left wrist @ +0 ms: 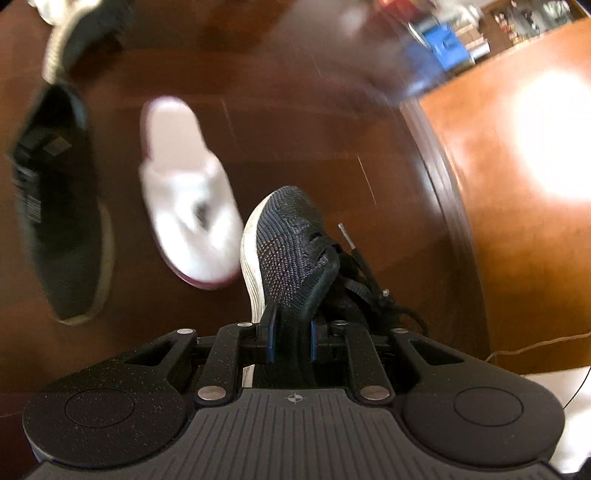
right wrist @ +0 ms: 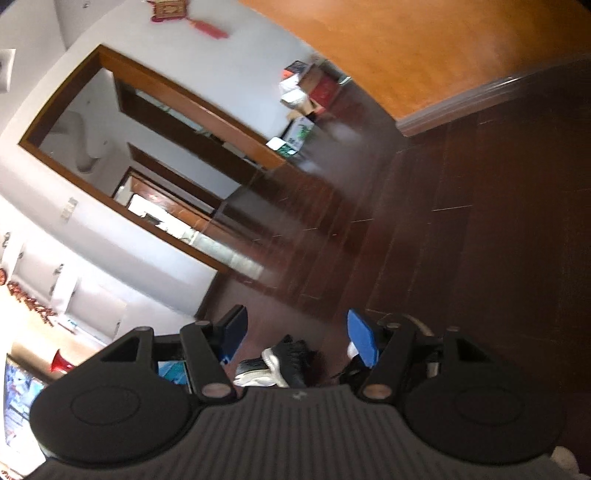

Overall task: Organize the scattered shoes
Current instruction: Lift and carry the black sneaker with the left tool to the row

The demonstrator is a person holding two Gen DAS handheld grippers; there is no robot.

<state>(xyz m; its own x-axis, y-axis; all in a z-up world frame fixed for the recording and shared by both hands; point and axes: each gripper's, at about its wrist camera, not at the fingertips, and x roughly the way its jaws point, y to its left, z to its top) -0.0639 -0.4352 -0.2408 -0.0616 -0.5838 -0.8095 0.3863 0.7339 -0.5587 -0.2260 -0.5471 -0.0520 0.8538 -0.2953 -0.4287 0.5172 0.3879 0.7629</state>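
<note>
1. Shoes lie scattered on the dark wooden floor [left wrist: 280, 122], and one of them, a black knit sneaker [left wrist: 291, 254] with a white sole, hangs in the left gripper [left wrist: 290, 338].
2. The left gripper's jaws stand narrow, pinching the sneaker's collar between the blue pads; the toe points away from the camera and the black laces [left wrist: 364, 273] dangle loose to the right.
3. Just left of the held sneaker's toe, a white fluffy slipper [left wrist: 186, 192] with a maroon sole lies on the floor, blurred.
4. Further left, a second black sneaker [left wrist: 59, 206] lies opening-up, well apart from the slipper; above it another dark shoe with a pale sole [left wrist: 77, 35] sits near the top edge.
5. An orange wooden cabinet [left wrist: 509, 221] stands to the right, glare bright on its face.
6. Over to the right wrist view: the right gripper [right wrist: 295, 336] stands about half open, nothing between its blue pads [right wrist: 362, 341].
7. Below it, a black-and-white shoe [right wrist: 273, 363] shows on the floor, partly hidden by the gripper's body.
8. Beyond, a wood-framed doorway [right wrist: 155, 158] and a pile of boxes [right wrist: 306, 99] against the white wall.
</note>
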